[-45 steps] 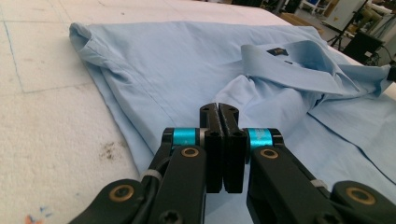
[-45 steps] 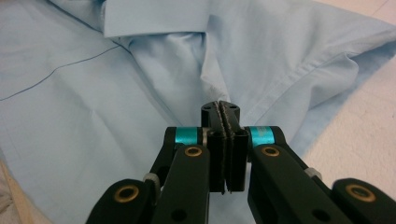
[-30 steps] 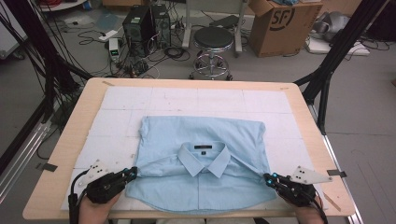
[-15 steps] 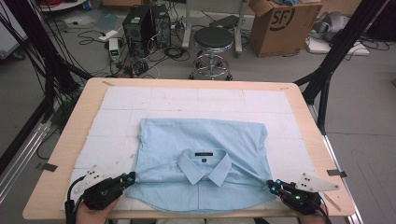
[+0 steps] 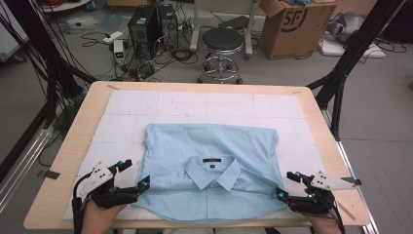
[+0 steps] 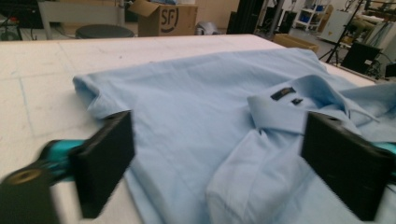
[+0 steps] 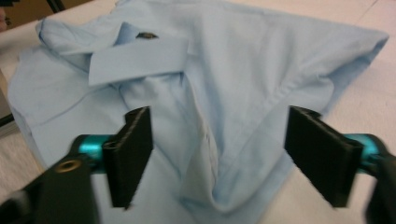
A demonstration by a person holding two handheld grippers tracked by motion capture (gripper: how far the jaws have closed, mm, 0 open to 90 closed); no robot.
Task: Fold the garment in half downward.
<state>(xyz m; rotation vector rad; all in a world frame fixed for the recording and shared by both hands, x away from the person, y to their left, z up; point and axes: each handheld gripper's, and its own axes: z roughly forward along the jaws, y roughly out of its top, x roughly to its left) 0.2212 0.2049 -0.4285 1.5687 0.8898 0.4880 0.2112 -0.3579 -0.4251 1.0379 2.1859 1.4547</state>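
- High view: a light blue shirt (image 5: pixel 209 170) lay partly folded on a white mat (image 5: pixel 122 112) covering a wooden table (image 5: pixel 83 126), collar up and pointing toward the person. Its long axis ran left to right across the table, and it sat on the near half of the mat.
- High view: the left gripper (image 5: pixel 132 174) rested at the shirt's near left corner and the right gripper (image 5: pixel 287 184) at its near right corner, one at each end of the near edge. Each was about equally close to its own corner. A stool (image 5: pixel 222 46) and a cardboard box (image 5: pixel 287 24) stood on the floor beyond the table.
- Left gripper view: the jaws had just been opening and stood wide apart. The shirt's folded sleeve lay on the mat between them, with neither pad pressing on it. The collar (image 6: pixel 299 105) lay ahead and to the right of this gripper.
- Right gripper view: the jaws had likewise just been opening and were spread wide. A rumpled fold of the shirt (image 7: pixel 219 116) lay loose between them, apparently let go. The collar (image 7: pixel 140 56) lay ahead and to the left.
- In my judgement, any next grasp depends on the cloth lying straight ahead of both grippers.
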